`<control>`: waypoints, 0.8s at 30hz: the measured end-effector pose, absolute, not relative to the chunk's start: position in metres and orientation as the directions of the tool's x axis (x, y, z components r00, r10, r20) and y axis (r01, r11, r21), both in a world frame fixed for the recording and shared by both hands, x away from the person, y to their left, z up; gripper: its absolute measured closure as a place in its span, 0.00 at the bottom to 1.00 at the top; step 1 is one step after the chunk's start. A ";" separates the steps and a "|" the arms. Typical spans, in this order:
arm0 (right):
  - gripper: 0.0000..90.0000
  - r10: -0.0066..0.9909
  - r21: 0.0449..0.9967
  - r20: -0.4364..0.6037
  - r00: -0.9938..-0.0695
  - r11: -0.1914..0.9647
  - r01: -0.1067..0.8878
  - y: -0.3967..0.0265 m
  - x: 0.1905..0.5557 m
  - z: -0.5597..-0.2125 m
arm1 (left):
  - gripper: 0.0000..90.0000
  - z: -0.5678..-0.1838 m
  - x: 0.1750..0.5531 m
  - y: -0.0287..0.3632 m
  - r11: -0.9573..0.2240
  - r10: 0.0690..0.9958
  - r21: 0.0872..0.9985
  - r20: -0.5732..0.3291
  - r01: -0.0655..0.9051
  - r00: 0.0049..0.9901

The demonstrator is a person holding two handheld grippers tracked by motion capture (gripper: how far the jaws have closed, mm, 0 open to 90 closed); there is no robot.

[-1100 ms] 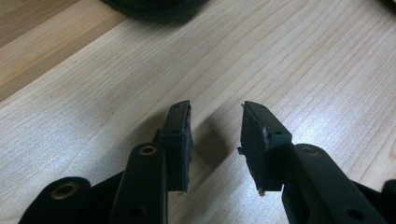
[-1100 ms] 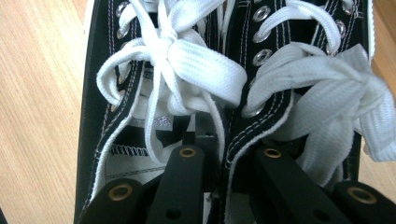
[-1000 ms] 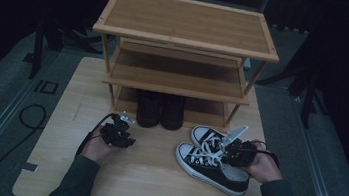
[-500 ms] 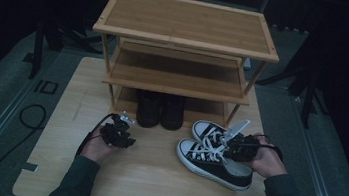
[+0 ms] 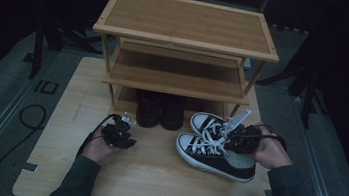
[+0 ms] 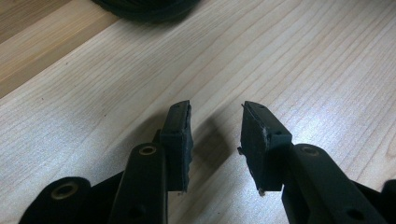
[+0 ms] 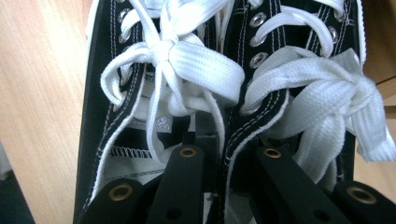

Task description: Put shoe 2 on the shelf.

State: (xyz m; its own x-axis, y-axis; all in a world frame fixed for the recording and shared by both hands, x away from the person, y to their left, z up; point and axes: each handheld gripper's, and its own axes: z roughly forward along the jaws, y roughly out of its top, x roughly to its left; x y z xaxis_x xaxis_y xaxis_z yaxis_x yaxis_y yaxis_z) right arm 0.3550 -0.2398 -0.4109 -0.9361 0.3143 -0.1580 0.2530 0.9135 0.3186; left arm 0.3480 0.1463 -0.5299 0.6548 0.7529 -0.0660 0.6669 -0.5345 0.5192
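Observation:
A pair of black sneakers (image 5: 209, 150) with white laces and soles hangs just above the table at the right, heels raised. My right gripper (image 5: 239, 137) is shut on them. In the right gripper view one jaw sits inside the left shoe (image 7: 116, 93) and the other inside the right shoe (image 7: 299, 70), and my right gripper (image 7: 224, 154) pinches their two inner walls together. My left gripper (image 5: 125, 122) rests low over the table at the left. In the left gripper view my left gripper (image 6: 215, 116) stands open over bare wood with nothing between its pads.
A three-tier wooden shoe rack (image 5: 186, 29) stands at the back of the table (image 5: 152, 181). A pair of black shoes (image 5: 161, 109) sits under its lowest shelf, just beyond my left gripper. A cable (image 5: 29, 115) lies on the floor at the left.
My right hand has lifted the sneakers off the table and drawn them slightly right, heels tipping up. The left hand has stayed put.

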 end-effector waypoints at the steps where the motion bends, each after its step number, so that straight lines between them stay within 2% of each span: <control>1: 0.95 0.314 0.319 -0.158 -0.936 0.913 0.253 -0.240 0.355 -0.411 | 0.70 -0.530 0.348 0.146 -0.535 0.753 0.519 -0.066 0.667 0.655; 24: 0.95 0.225 0.330 -0.158 -0.962 0.930 0.163 -0.219 0.355 -0.376 | 0.70 -0.529 0.348 0.148 -0.529 0.756 0.523 -0.068 0.668 0.651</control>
